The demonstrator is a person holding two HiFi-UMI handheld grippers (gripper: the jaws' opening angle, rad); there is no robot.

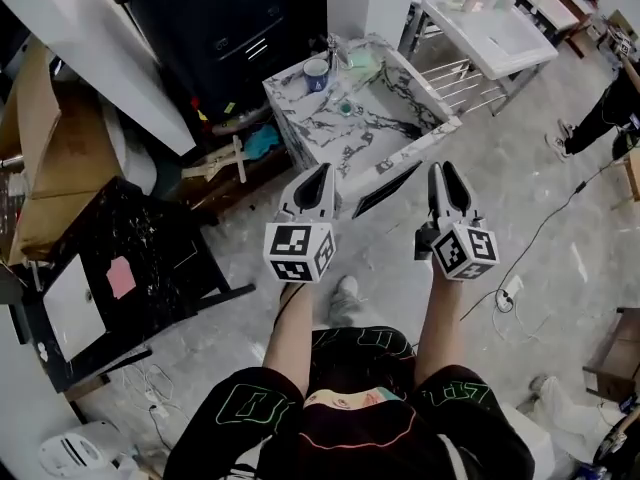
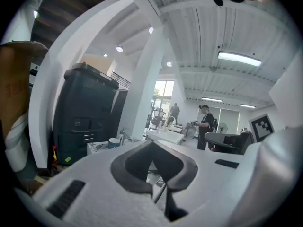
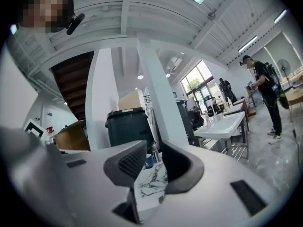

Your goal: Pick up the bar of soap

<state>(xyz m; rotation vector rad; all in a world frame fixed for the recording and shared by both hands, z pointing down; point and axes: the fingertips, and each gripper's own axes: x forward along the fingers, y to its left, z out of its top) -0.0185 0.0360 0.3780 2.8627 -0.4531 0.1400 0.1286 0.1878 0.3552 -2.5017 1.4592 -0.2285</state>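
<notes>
The bar of soap is most likely the small green piece (image 1: pixel 345 108) that lies on top of the white counter with dark marble veins (image 1: pixel 400 118), about the middle of its surface. It is too small here to be sure. A blue round cup (image 1: pixel 316 73) stands on the same counter, at the far left corner.

Both tools are in the air on the near side of this counter, above the floor, and they touch nothing. They point toward the counter.

The left gripper (image 1: pixel 318 180) is just in front of the counter's near left corner. In the left gripper view, the dark tips of the left gripper (image 2: pixel 151 144) meet each other and nothing is between them.

The right gripper (image 1: pixel 445 173) is just beyond the counter's near right corner. In the right gripper view its jaws (image 3: pixel 152 155) stand a narrow way apart. They hold nothing, and the marble counter (image 3: pixel 151 183) shows far off through the gap.

Behind the counter stands a large dark bin (image 1: pixel 230 28). To the counter's right, further away, there is a white washbasin on a metal frame (image 1: pixel 490 33).
</notes>
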